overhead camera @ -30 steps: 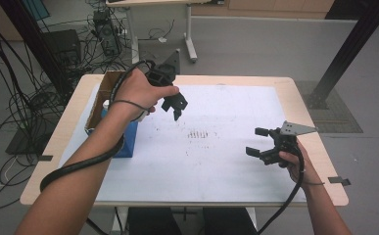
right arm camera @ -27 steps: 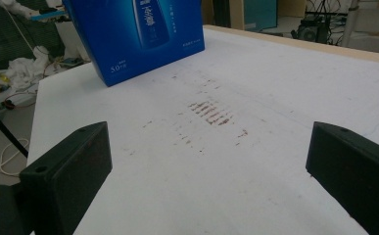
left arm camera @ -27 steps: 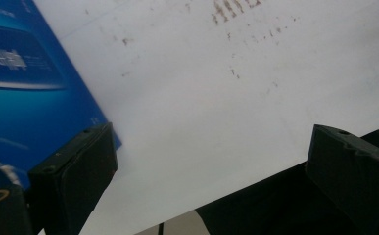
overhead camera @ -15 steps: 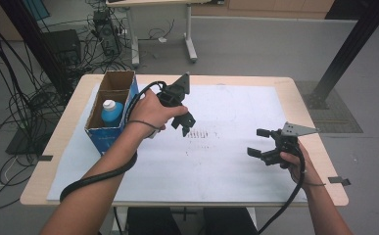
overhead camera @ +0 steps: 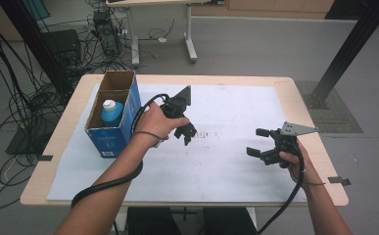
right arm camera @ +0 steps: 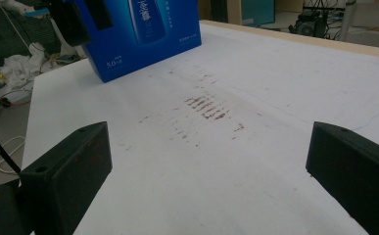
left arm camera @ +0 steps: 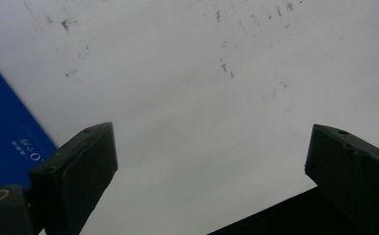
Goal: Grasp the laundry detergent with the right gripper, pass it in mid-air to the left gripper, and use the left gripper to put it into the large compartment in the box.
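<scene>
An open-topped blue cardboard box (overhead camera: 113, 132) stands at the table's left side, and a blue bottle with a white cap (overhead camera: 110, 111) stands upright inside it. My left gripper (overhead camera: 187, 136) hovers over the white sheet just right of the box, open and holding nothing. In the left gripper view its jaws (left arm camera: 211, 152) stand wide apart above bare paper, with the box's blue wall (left arm camera: 6, 132) at the left edge. My right gripper (overhead camera: 261, 143) is open near the table's right side. In the right gripper view its jaws (right arm camera: 211, 166) stand wide, aimed across the sheet at the box (right arm camera: 143, 34).
A white paper sheet (overhead camera: 226, 171) covers most of the wooden table (overhead camera: 319, 147), with a patch of reddish-brown marks (right arm camera: 206, 105) near its middle. Cables and equipment lie on the floor behind and left of the table. A black post (overhead camera: 343, 54) rises at the far right.
My left gripper has moved from above the box to the right and nearer, out over the sheet, so the bottle inside the box now shows. The right gripper has barely moved.
</scene>
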`<state>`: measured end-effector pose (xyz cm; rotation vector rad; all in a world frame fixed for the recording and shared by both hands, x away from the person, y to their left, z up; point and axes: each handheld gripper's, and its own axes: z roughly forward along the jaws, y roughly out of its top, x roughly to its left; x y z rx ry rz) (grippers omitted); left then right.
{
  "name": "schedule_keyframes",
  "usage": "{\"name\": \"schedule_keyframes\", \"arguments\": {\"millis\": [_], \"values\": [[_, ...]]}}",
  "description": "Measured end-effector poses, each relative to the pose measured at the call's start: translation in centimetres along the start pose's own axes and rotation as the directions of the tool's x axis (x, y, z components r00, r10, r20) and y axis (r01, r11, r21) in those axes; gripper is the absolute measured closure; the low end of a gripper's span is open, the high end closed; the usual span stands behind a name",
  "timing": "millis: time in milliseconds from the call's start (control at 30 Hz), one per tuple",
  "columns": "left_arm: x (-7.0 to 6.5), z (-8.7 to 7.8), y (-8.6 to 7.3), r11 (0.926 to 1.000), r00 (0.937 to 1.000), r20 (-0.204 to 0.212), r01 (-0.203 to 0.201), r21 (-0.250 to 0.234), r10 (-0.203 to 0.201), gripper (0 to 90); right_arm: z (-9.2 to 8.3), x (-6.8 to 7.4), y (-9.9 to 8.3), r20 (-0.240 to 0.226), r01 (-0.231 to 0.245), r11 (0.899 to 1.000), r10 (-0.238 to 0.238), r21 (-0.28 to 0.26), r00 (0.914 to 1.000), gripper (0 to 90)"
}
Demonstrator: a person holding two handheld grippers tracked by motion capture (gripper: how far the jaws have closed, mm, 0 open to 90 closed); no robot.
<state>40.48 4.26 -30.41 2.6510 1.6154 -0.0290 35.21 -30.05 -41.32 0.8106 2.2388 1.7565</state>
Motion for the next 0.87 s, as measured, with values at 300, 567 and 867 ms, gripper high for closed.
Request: {"name": "schedule_keyframes", "arguments": {"millis": [300,567,867], "values": [[-0.02,0.64,0.02,1.0,0.9999,0.01,0.0,0.01,0.0,5.7,0.17,-0.01,0.15,0.0,0.002,1.0,-0.002,0.0,1.0,3.1],[-0.22,0.7,-0.04,1.0,0.9998,0.018,-0.005,0.005,0.005,5.7,0.24,0.04,0.25,-0.001,0.005,1.0,-0.005,0.0,1.0,3.1],[-0.79,0.65,-0.11,0.9998,0.9996,0.022,-0.016,-0.013,0.016,5.5,-0.21,0.27,0.45,0.007,0.012,1.0,-0.012,-0.013,0.9999,3.1]]}}
